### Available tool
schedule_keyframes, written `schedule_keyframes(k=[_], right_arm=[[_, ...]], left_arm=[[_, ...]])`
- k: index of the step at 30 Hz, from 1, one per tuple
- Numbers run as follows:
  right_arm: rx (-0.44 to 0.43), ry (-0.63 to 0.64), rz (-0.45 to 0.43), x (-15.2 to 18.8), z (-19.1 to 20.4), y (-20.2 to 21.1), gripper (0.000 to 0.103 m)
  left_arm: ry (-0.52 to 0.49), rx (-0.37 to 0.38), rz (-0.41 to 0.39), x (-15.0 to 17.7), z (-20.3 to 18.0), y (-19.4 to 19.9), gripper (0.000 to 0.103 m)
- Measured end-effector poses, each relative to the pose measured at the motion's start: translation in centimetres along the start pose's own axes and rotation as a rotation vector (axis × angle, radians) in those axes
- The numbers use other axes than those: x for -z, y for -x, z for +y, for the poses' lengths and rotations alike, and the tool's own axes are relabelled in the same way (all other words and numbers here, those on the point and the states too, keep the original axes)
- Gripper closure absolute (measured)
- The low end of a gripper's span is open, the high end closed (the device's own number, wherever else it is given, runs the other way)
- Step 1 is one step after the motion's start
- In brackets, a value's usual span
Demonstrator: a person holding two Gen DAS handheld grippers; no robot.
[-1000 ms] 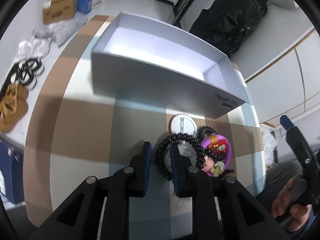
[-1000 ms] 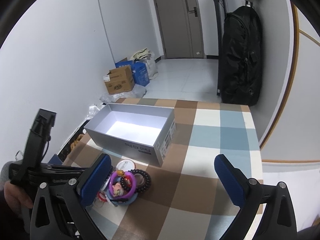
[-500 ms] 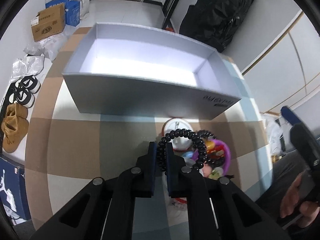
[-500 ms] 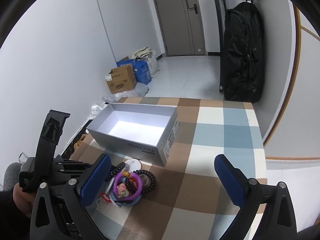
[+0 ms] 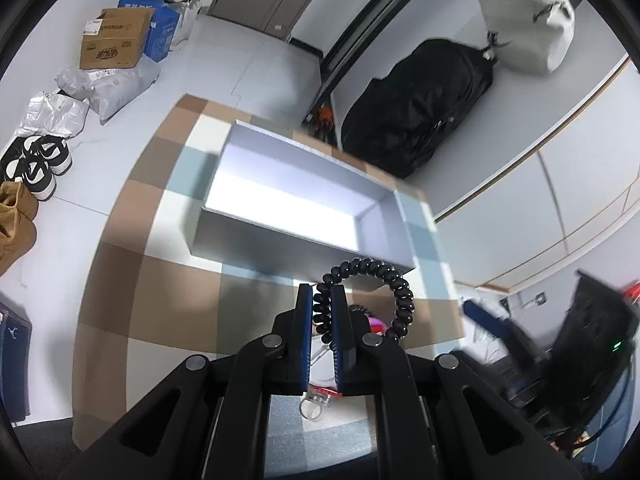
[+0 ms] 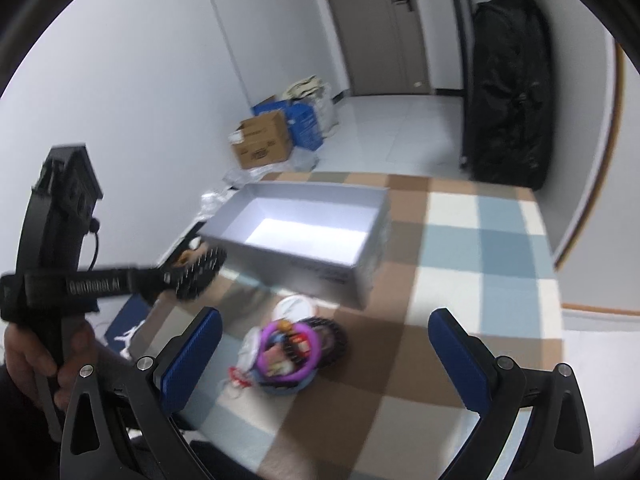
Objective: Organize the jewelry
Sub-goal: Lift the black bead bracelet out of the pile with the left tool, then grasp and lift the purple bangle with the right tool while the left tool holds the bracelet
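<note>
1. The left tongs (image 5: 321, 322) are pinched tight on a black coiled bracelet (image 5: 370, 292); its loop stands up out of the pads, clear of the bench (image 5: 120, 280) and just short of the box's near wall.
2. The right tongs (image 6: 324, 354) stand wide apart with nothing between their pads, hanging over the near side of the bench.
3. Below and between them lies the heap of remaining jewelry (image 6: 290, 350): a purple ring, another dark coil, some small coloured bits and a round white piece (image 6: 293, 306) just beyond. All of it sits on the bench in front of the box.
4. The grey box (image 5: 296, 204), farther off, shows a bare, bright floor; I can see nothing inside it.
5. So I'd judge the sorting barely begun: one piece is picked up and not yet placed, and the whole heap is left to go.
6. The likely next step is carrying the bracelet over the near wall and letting it go inside.
</note>
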State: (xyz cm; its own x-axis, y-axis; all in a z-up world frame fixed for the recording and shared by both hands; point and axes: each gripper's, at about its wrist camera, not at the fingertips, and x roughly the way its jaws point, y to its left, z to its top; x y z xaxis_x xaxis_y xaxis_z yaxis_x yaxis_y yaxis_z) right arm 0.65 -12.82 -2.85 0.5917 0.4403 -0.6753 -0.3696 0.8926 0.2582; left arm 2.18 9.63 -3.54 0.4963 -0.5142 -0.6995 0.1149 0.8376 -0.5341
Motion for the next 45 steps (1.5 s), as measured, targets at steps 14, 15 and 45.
schedule_keyframes(k=[14,15,45], right_arm=[[0.003,0.110,0.203,2.5,2.8,-4.3,0.028],[0.013,0.132,0.206,2.6,3.0,-4.5,0.029],[0.022,0.241,0.182,1.6,4.3,-5.2,0.052]], left_arm=[[0.032,0.071,-0.037,-0.6,1.2,1.4,0.099],[0.032,0.074,-0.038,-0.7,1.2,1.4,0.099],[0.036,0.073,-0.030,-0.7,1.2,1.2,0.099]])
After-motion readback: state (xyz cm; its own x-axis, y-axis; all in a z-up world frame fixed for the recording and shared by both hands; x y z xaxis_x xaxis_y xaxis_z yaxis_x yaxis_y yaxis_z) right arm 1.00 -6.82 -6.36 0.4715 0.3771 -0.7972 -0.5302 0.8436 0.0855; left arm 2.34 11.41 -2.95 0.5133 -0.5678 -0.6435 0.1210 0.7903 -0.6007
